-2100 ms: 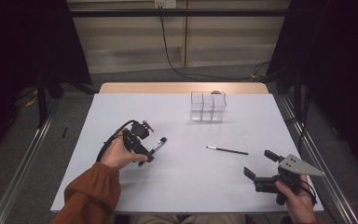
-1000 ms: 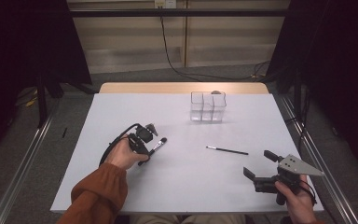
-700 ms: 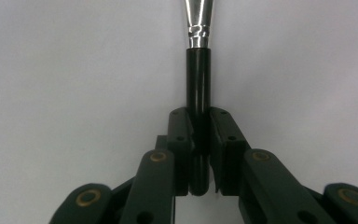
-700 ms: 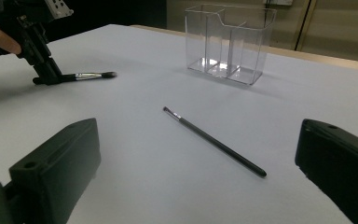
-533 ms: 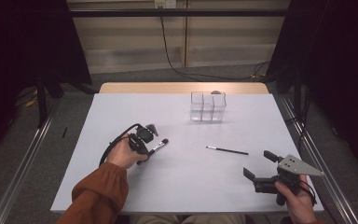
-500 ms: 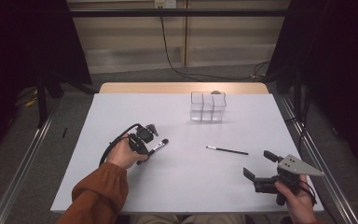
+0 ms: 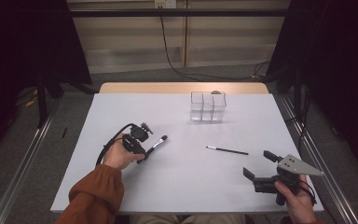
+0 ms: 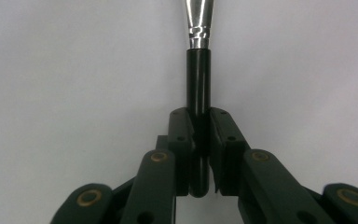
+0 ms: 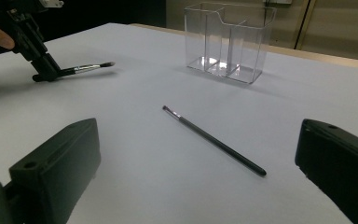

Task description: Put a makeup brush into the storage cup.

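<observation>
My left gripper (image 7: pixel 142 155) is shut on the black handle of a short makeup brush (image 7: pixel 156 143), whose silver ferrule (image 8: pixel 197 21) and head stick out past the jaws just above the white table. In the left gripper view the handle (image 8: pixel 198 88) is pinched between both pads. From the right gripper view, that same gripper (image 9: pixel 39 74) and brush (image 9: pixel 87 67) appear at the far left. A thin black brush (image 7: pixel 227 150) lies loose mid-table, close ahead of my right gripper (image 7: pixel 259 164), which is open near the front right corner with nothing between its fingers (image 9: pixel 58 168).
A clear plastic organiser (image 7: pixel 208 107) with several compartments stands at the back centre of the table (image 7: pixel 177 186); it also appears in the right gripper view as a clear box (image 9: pixel 227 42). Metal rails run along both sides of the table.
The left gripper has shifted slightly right and its jaws have closed on the short brush's handle. The right gripper and the thin brush have stayed put.
</observation>
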`<action>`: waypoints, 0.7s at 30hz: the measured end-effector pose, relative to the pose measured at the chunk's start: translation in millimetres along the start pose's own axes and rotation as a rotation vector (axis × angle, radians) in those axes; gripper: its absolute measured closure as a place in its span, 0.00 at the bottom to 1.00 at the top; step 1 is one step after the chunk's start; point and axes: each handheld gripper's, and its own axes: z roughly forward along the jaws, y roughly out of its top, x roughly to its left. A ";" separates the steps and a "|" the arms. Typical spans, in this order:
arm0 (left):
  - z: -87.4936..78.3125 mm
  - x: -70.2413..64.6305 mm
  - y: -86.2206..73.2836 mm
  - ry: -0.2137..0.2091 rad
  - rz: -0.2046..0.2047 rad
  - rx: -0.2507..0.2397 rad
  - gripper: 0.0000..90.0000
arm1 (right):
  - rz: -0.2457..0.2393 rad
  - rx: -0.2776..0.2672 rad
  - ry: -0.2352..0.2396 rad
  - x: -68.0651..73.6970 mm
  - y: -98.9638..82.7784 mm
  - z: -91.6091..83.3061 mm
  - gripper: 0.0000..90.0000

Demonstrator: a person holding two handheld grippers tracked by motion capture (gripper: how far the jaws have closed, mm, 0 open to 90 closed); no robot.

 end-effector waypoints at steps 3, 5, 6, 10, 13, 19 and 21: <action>-3.6 -0.5 -0.2 -0.010 -0.001 -0.033 0.89 | -0.001 0.000 0.001 0.0 0.0 0.1 0.00; -7.3 -0.1 -0.3 -0.010 -0.009 -0.066 0.89 | -0.001 0.000 0.001 0.2 0.0 0.3 0.00; -8.8 0.3 -0.6 0.000 -0.017 -0.087 0.89 | -0.001 0.000 0.002 0.3 0.0 0.4 0.00; -12.7 1.0 -2.5 0.007 -0.023 -0.134 0.89 | -0.003 0.000 0.003 0.4 0.0 0.3 0.00; -15.7 0.7 -4.7 -0.007 -0.021 -0.181 0.89 | -0.002 0.000 0.002 0.3 -0.1 0.3 0.00; -16.4 -1.0 -7.7 -0.013 0.035 -0.193 0.89 | -0.003 0.001 0.003 0.5 -0.1 0.4 0.00; -15.4 -2.4 -10.2 -0.019 0.022 -0.217 0.89 | 0.000 0.001 0.002 0.5 -0.1 0.4 0.00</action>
